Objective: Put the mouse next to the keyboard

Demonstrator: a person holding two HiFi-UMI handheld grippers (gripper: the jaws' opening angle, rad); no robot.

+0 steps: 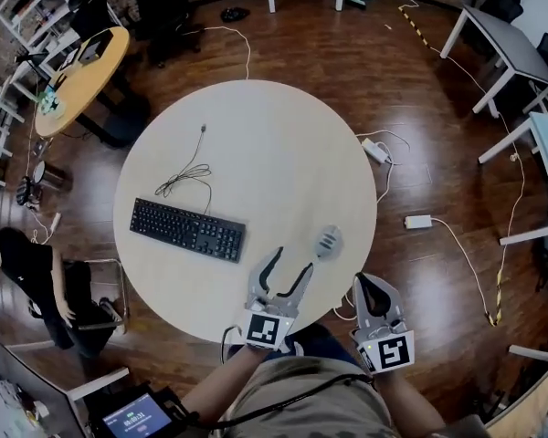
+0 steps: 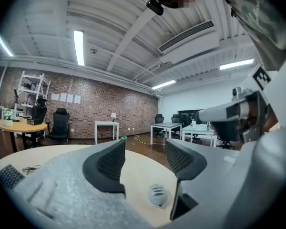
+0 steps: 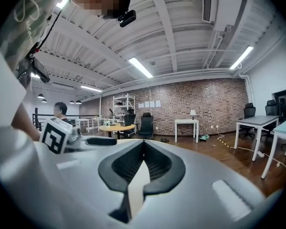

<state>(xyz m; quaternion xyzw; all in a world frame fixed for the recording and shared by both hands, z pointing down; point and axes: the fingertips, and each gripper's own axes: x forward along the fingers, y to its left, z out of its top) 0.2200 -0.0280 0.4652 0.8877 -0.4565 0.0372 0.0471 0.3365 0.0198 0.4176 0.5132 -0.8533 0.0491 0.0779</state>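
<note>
Station checked remotely. I took the black keyboard (image 1: 187,230) as reference; it lay on the round table (image 1: 256,126) towards the left of the head view, with its cable (image 1: 187,176) coiled loosely on the table just beyond it.

The grey mouse (image 1: 328,242) lay on the table to the right of the keyboard, well apart from it and not beside it.

The left gripper (image 1: 292,261) stood over the table's near edge, between the keyboard's right end and the mouse and nearer the mouse. I found its jaws wide apart with nothing gripped. In the left gripper view the mouse showed low in the gap between them, resting on the table ahead and touching neither jaw.

The right gripper (image 1: 365,283) was farther from the keyboard than the mouse, at the table's rim on the near side. I found its jaws closed together, tips meeting, with nothing held between them.
</note>
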